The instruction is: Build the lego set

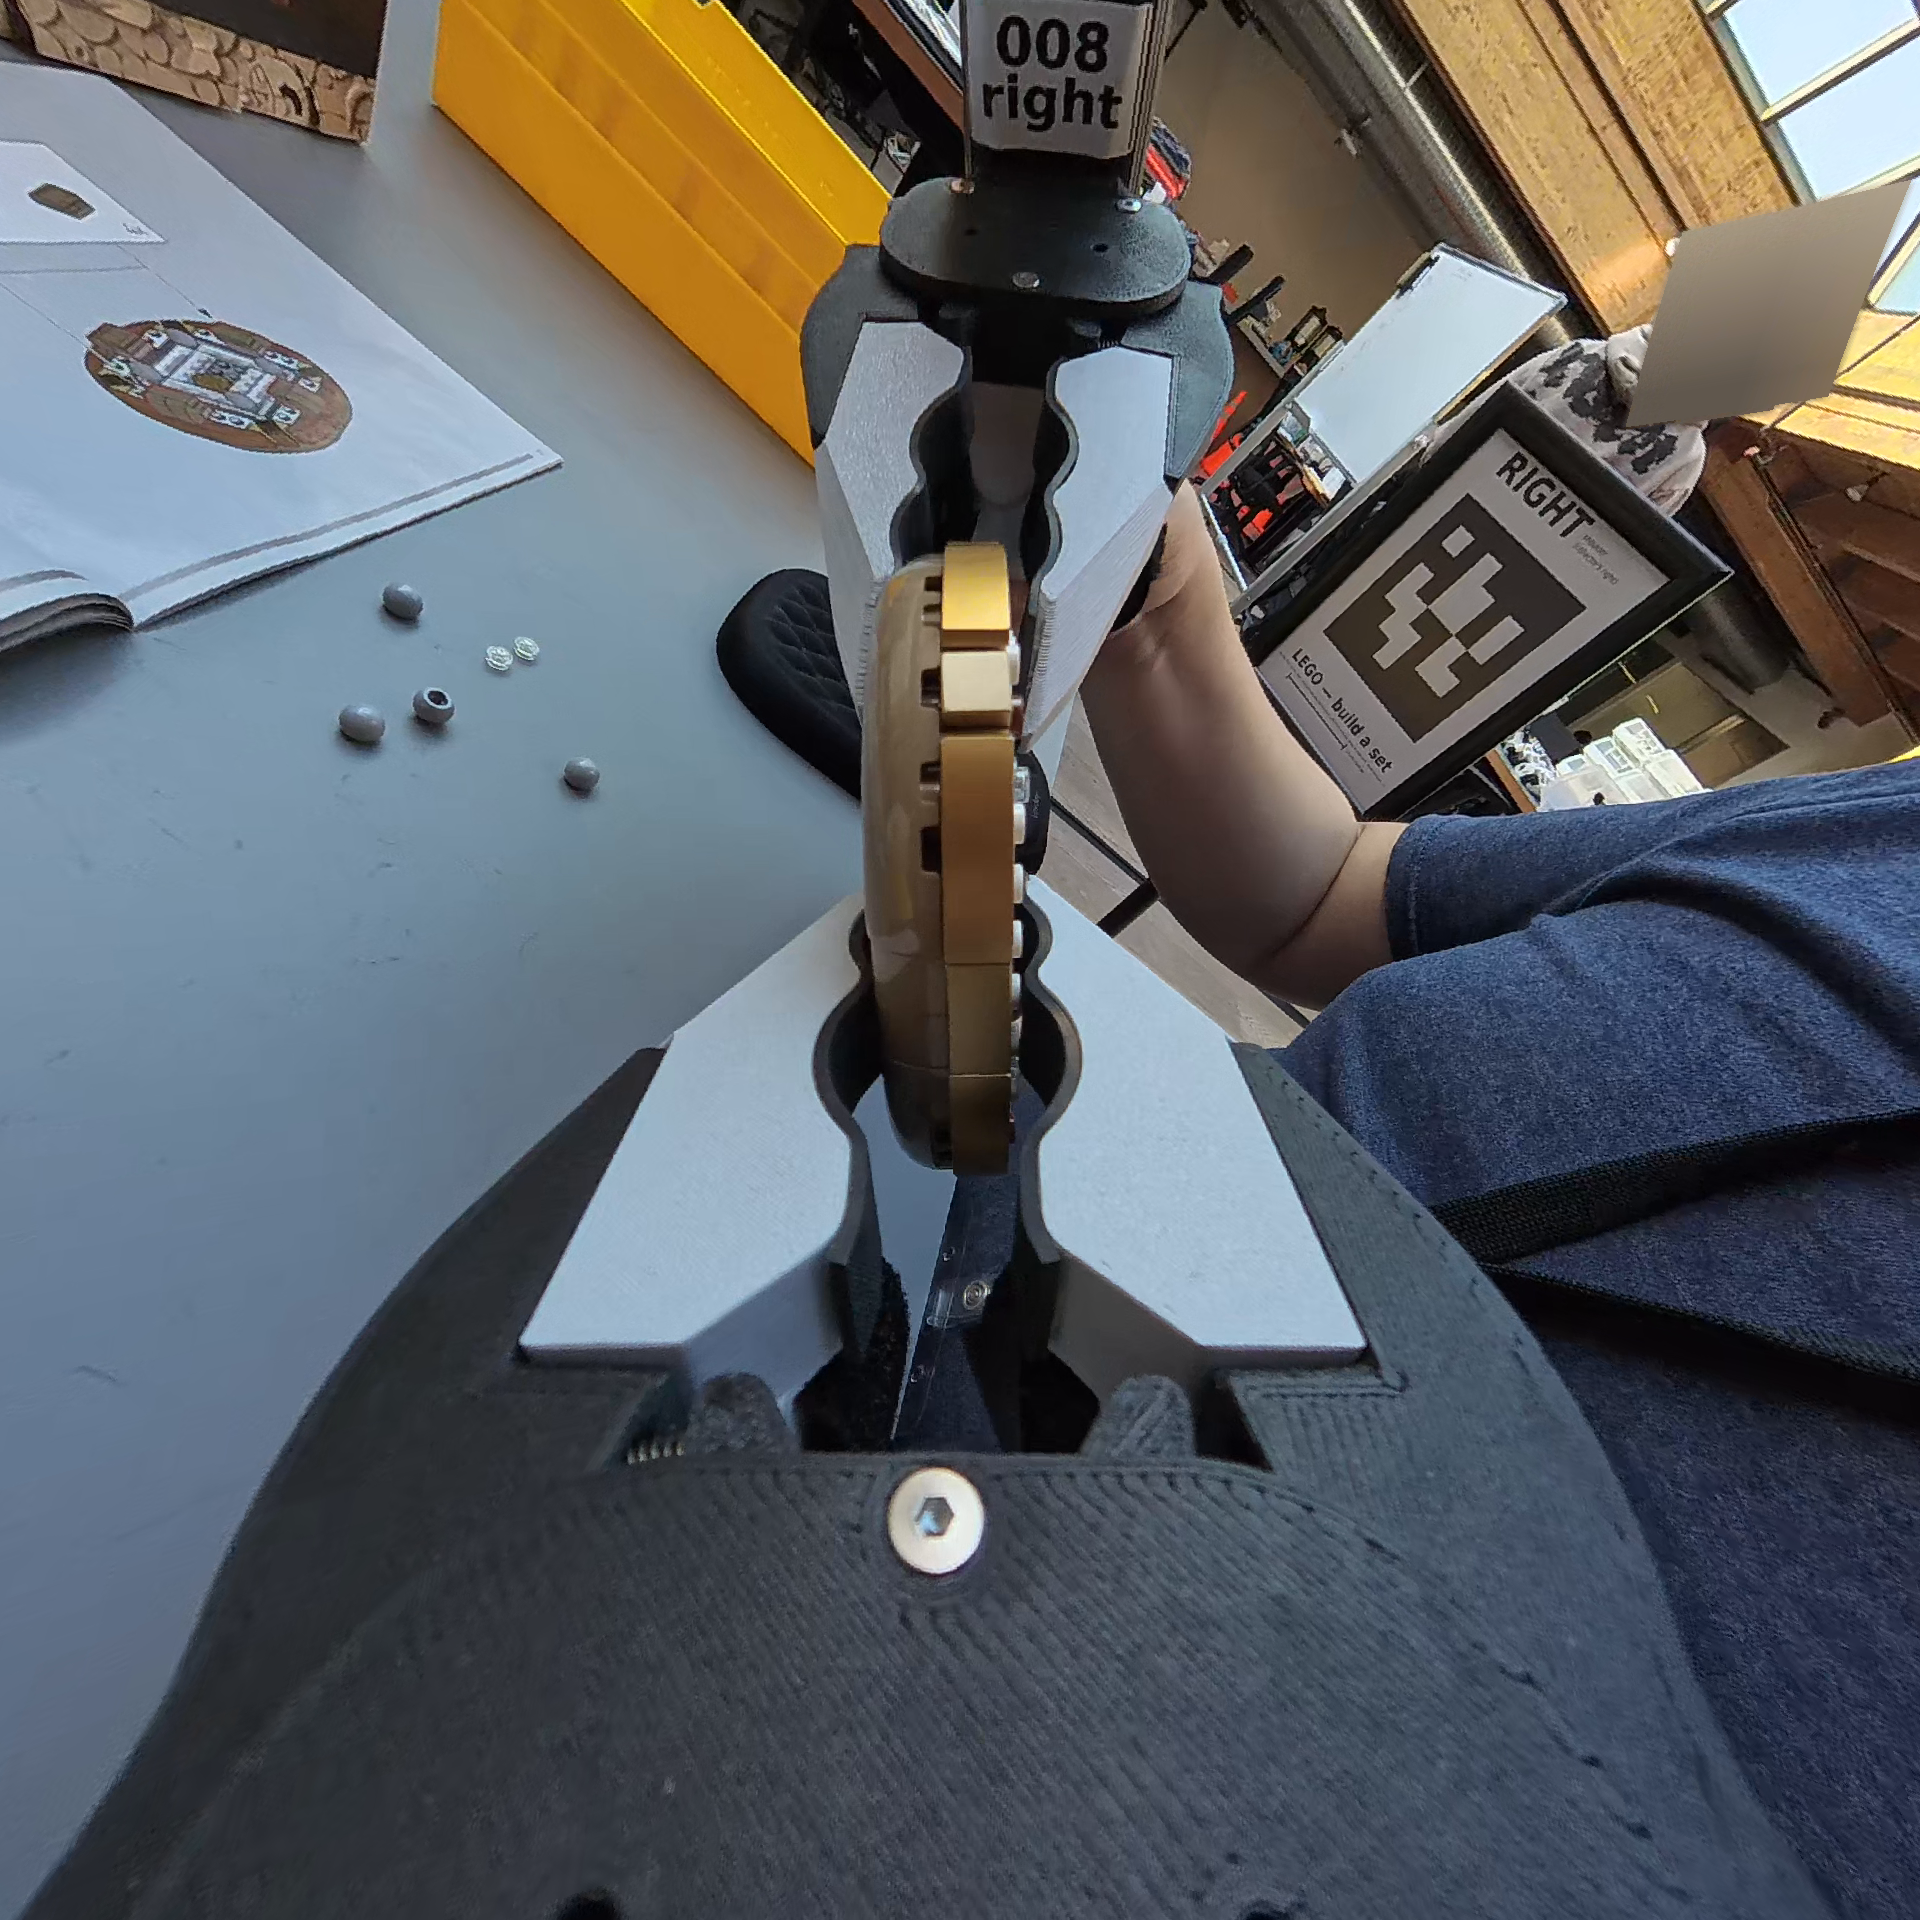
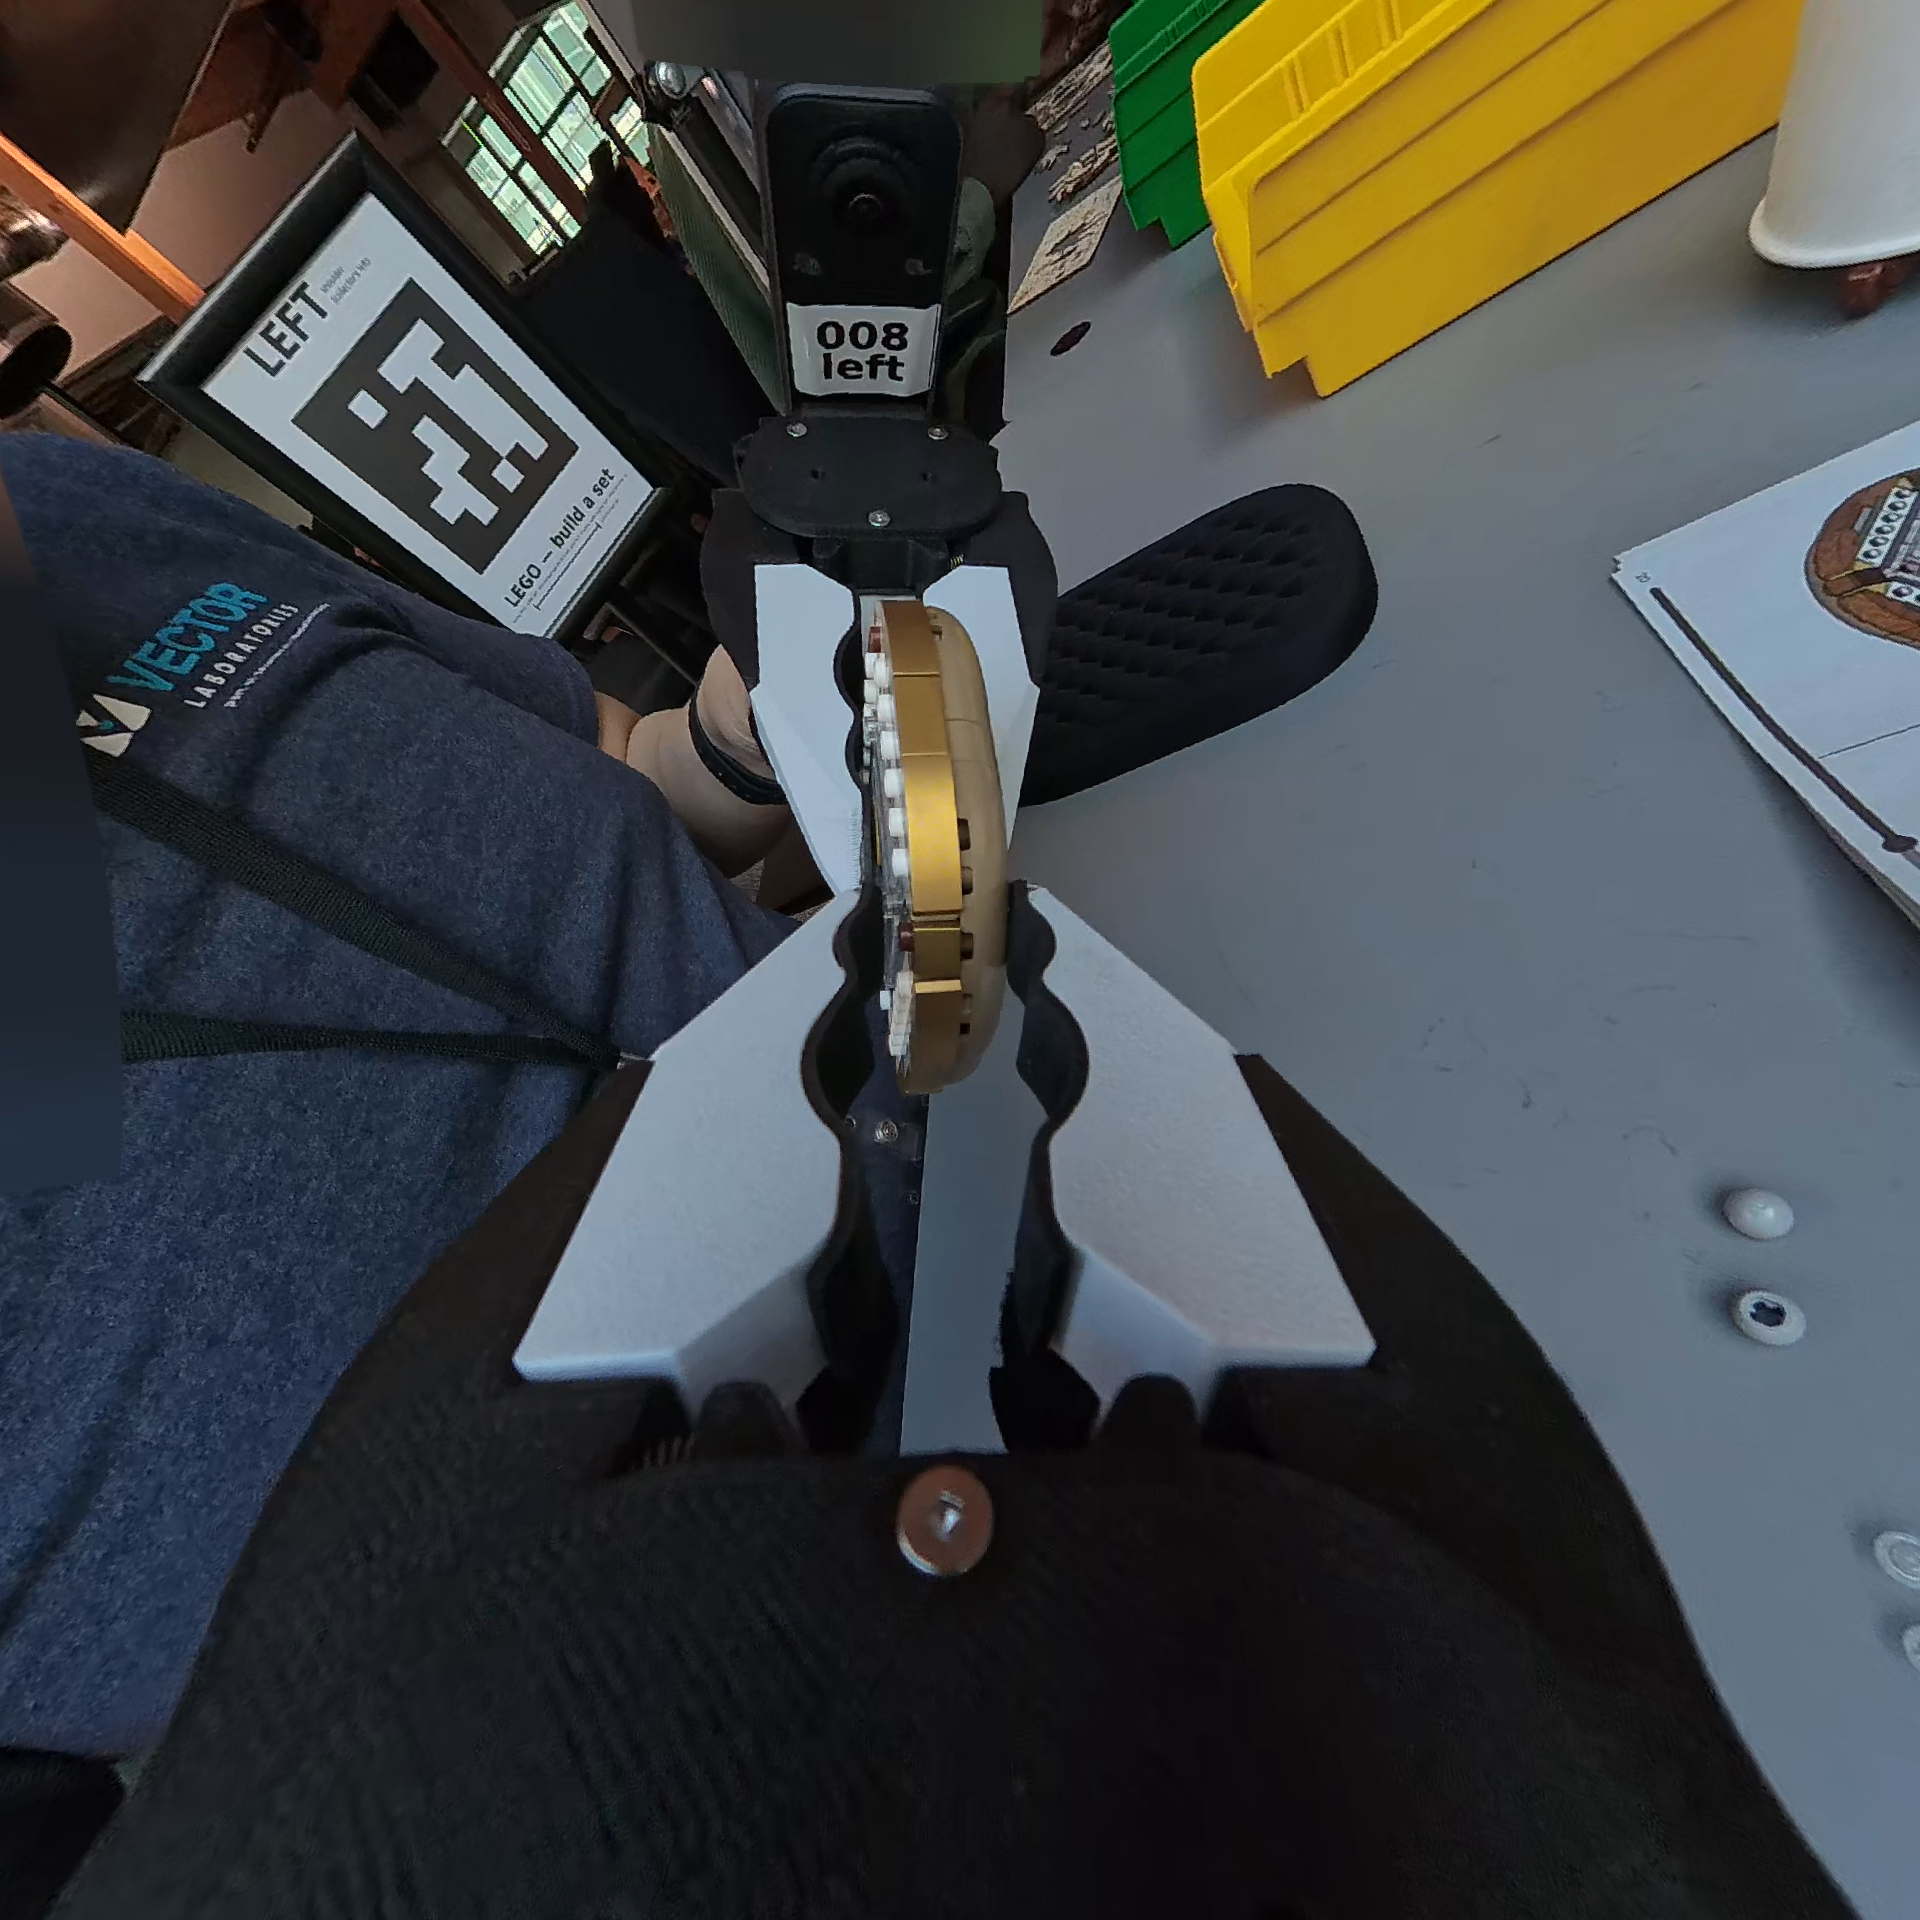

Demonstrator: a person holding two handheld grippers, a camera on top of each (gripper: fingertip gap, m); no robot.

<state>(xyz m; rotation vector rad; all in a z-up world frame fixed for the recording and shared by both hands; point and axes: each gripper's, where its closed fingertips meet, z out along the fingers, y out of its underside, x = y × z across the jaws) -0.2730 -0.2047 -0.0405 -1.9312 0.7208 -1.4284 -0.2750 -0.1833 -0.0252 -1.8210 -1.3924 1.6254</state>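
Note:
A round lego assembly with a gold rim, a tan face and white studs is held edge-on in the air near the table's front edge. My left gripper is shut on its near edge. My right gripper comes in from the opposite side and is shut on its far edge. In the right wrist view the same assembly sits between my right gripper and the left gripper. Several small grey dome pieces and two clear round pieces lie loose on the grey table.
An open instruction booklet lies on the table and also shows in the right wrist view. A yellow bin and a green bin stand at the back. A black padded rest lies near the edge. A person's blue-clothed torso is close. Both grippers' tips are close together, under 4 cm apart.

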